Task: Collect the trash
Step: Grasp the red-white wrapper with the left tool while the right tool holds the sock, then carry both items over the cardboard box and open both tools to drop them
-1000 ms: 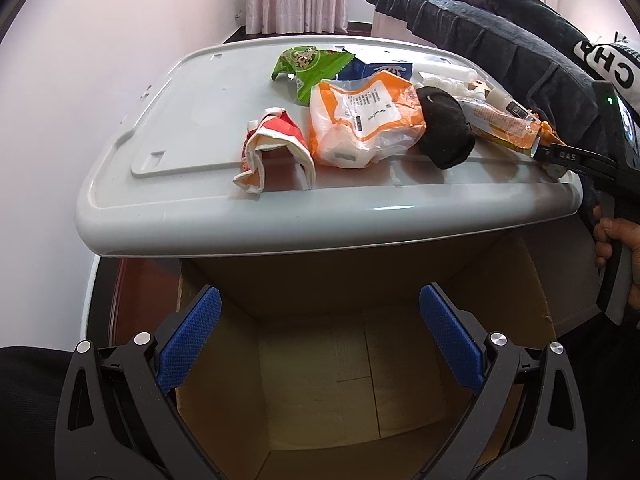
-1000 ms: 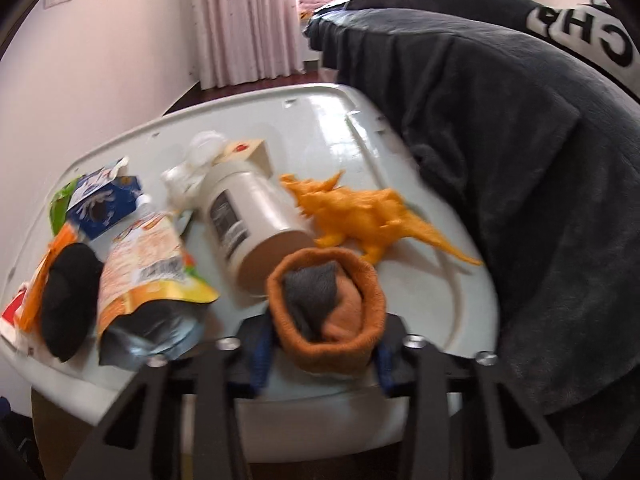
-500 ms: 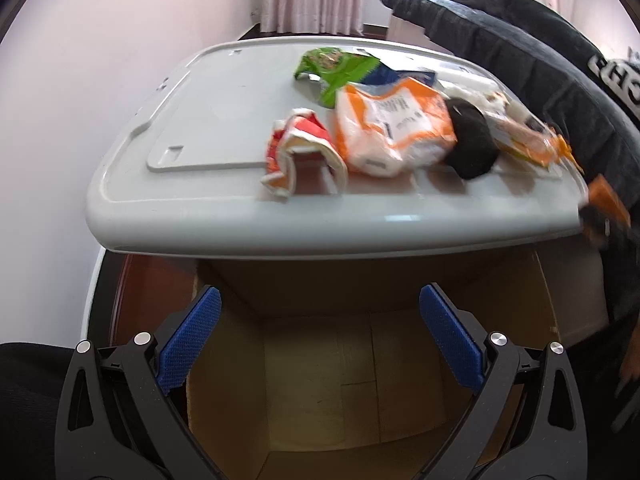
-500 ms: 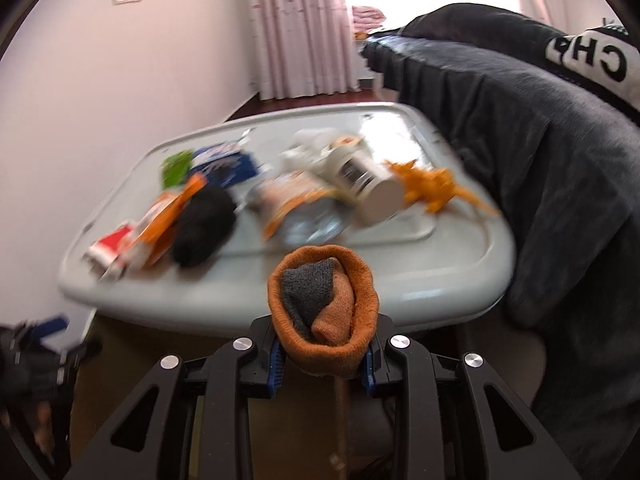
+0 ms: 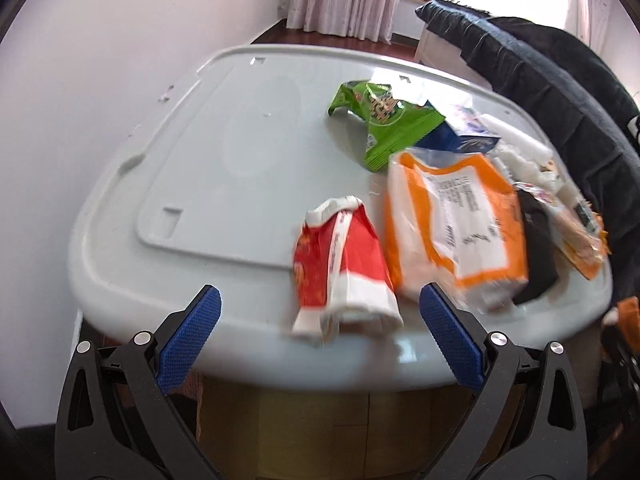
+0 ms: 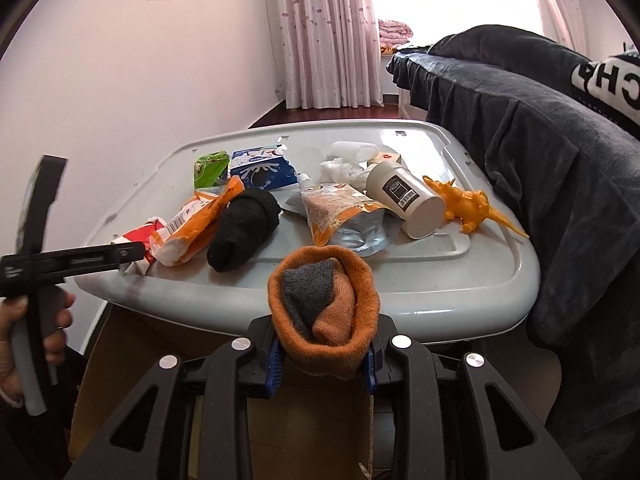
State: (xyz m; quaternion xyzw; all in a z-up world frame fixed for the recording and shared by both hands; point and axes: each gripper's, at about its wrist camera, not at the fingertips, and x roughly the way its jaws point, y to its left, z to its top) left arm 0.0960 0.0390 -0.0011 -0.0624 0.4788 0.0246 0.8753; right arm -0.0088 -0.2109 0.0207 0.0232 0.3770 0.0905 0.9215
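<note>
Clenched on a soft, light rolled orange sock [image 6: 324, 316], the right gripper [image 6: 322, 360] hovers over the cardboard box [image 6: 120, 360], while the released left gripper [image 5: 320, 336] faces a crinkly, featherweight red wrapper [image 5: 344, 264] just ahead, best pinched at its near folded edge; its print is unreadable.

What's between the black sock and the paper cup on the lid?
Right wrist view: an orange spouted drink pouch lies between the black sock and the paper cup, flat on the grey lid, its spout pointing away from the camera.
</note>
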